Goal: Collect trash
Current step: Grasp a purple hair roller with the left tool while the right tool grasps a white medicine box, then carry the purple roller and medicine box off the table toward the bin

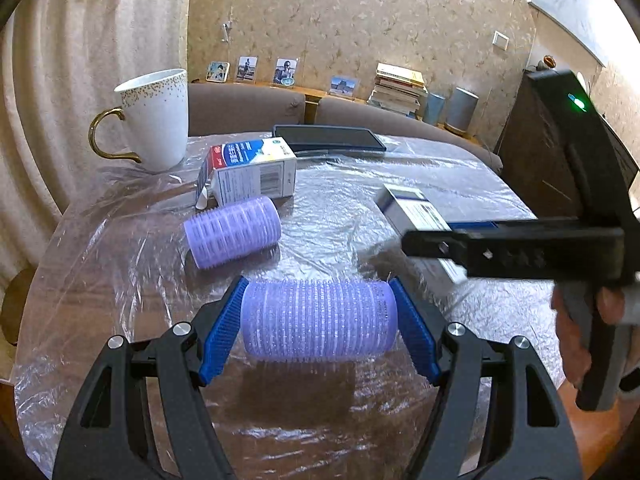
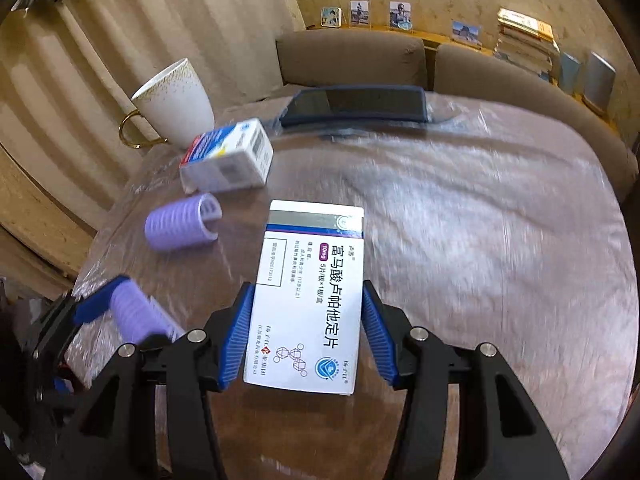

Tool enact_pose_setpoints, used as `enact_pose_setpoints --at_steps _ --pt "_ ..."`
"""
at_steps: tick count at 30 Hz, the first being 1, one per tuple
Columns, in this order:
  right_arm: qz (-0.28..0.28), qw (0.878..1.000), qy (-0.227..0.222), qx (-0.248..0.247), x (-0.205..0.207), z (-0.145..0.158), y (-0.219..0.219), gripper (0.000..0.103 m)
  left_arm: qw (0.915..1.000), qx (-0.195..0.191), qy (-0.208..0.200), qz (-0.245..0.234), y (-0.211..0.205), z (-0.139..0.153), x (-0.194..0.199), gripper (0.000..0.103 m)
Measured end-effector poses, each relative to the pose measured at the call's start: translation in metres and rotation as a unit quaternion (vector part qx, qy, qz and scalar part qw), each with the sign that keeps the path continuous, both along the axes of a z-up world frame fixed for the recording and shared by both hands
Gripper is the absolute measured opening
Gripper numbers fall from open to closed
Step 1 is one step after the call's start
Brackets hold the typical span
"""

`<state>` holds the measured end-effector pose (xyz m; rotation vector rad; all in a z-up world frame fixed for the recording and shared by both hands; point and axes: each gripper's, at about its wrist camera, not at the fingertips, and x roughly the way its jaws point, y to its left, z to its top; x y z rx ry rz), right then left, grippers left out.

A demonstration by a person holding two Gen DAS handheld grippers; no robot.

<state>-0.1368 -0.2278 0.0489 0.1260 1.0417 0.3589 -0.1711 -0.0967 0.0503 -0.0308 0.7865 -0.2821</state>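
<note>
My left gripper (image 1: 318, 282) is shut on a purple hair roller (image 1: 318, 322), its blue pads pressing both ends, low over the film-covered table (image 1: 360, 184). My right gripper (image 2: 307, 286) is shut on a white medicine box (image 2: 312, 292) with blue print, held above the table. In the left wrist view the right gripper (image 1: 440, 246) comes in from the right with that box (image 1: 416, 212). A second purple roller (image 1: 232, 232) (image 2: 182, 222) lies on the table. Just behind it lies a red, blue and white carton (image 1: 250, 172) (image 2: 228, 156).
A white mug (image 1: 156, 116) with a gold handle stands at the table's far left. A dark flat device (image 1: 328, 138) lies at the far edge. Behind are a brown sofa (image 1: 248, 104), a shelf with photos and stacked books (image 1: 396, 88). A dark cabinet (image 1: 532, 152) stands right.
</note>
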Motion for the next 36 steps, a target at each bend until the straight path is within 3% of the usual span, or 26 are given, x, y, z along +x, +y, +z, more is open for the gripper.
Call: enact_pose_setpoints --at_steps 15,36 --pt "-0.033 0.999 -0.017 0.022 -0.074 0.001 -0.022 0.052 0.9999 0.006 0.010 0.005 -0.001 -0.001 -0.019 0.072" --pt "-0.042 0.998 -0.029 0.043 -0.159 0.016 -0.041 0.052 0.9999 0.008 0.010 -0.009 -0.004 0.010 -0.079 0.072"
